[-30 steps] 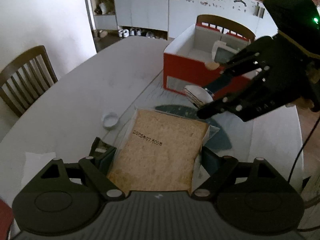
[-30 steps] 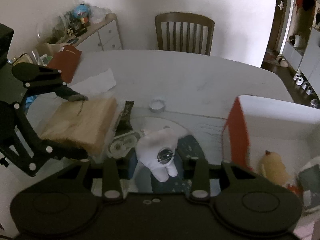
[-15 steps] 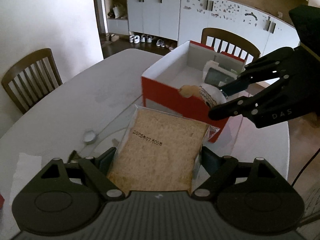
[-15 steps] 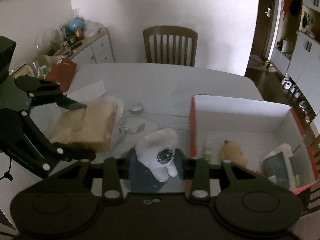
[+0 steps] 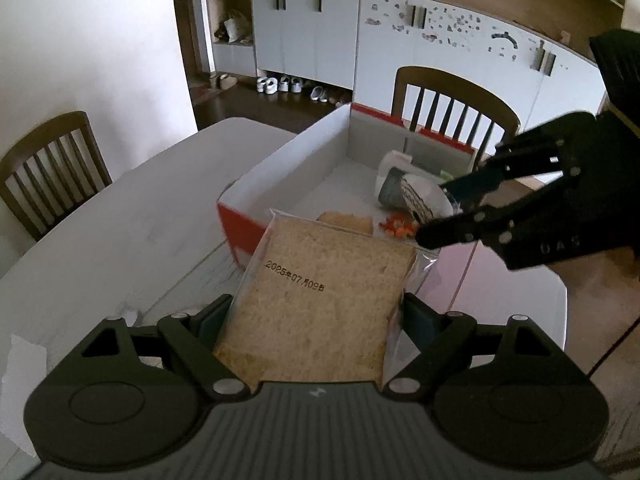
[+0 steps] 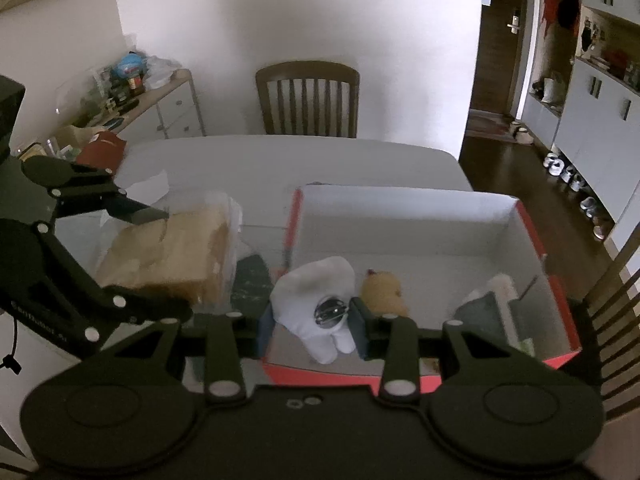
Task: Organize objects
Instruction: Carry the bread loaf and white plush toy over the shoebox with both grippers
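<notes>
My left gripper (image 5: 316, 316) is shut on a bagged slice of brown bread (image 5: 320, 300) with a printed date, held above the table just before the near corner of the red and white box (image 5: 256, 188). My right gripper (image 6: 314, 322) is shut on a white plush toy (image 6: 316, 292) with a metal clip, held over the near left part of the same box (image 6: 400, 200). In the left wrist view the right gripper (image 5: 436, 216) hangs over the box's right side. In the right wrist view the left gripper (image 6: 160, 260) and the bread (image 6: 168, 252) hang left of the box.
Inside the box lie a yellow plush (image 6: 384, 288), a grey-green packet (image 6: 484, 304) and small orange bits (image 5: 394, 227). Wooden chairs (image 5: 452, 108) (image 5: 48, 164) (image 6: 308, 96) stand around the white table (image 5: 132, 216). A white paper (image 6: 150, 184) lies on the table.
Both grippers have risen and moved toward the box with their loads. The toy now hangs over the box's inside, and the bread has come up to the box's corner.
</notes>
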`<state>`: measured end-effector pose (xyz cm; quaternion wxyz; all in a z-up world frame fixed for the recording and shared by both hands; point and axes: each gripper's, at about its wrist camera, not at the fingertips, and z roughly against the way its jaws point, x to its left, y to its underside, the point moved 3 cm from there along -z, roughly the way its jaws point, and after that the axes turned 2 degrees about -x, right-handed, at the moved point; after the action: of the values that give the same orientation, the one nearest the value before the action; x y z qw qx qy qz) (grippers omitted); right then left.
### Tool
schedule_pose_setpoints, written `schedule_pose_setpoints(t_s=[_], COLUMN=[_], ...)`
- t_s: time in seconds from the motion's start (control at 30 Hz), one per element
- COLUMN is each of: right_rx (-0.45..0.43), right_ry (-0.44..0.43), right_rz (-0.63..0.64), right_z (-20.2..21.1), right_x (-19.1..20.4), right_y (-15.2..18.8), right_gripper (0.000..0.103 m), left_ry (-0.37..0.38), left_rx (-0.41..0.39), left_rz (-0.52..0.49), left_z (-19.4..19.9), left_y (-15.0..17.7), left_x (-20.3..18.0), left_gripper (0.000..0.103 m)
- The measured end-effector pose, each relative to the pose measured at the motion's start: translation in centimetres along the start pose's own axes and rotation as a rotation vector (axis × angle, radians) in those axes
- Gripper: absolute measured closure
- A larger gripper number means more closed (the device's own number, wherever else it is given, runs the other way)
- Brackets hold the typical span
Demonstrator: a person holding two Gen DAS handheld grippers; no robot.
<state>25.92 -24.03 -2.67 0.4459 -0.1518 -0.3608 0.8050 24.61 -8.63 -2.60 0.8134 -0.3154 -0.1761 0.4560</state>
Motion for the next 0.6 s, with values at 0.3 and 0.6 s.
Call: schedule_pose_setpoints(t_s=[0.3,0.6], right_rx=[0.011,0.029], right_ry=[0.027,0.061], right_rz=[-0.015,-0.037], right_z=[-0.2,-1.9], right_x=[-4.8,-8.6], right_y=[1.0,1.4], right_gripper=[0.065,0.065], left_ry=[-0.028,-0.076], left_rx=[-0.003,0.005], left_rz=[0.058,0.131], left_z=[-3.9,-8.5], left_y=[-3.8,-7.7], left_x=[-2.0,-2.9], left_gripper=[0.015,0.015])
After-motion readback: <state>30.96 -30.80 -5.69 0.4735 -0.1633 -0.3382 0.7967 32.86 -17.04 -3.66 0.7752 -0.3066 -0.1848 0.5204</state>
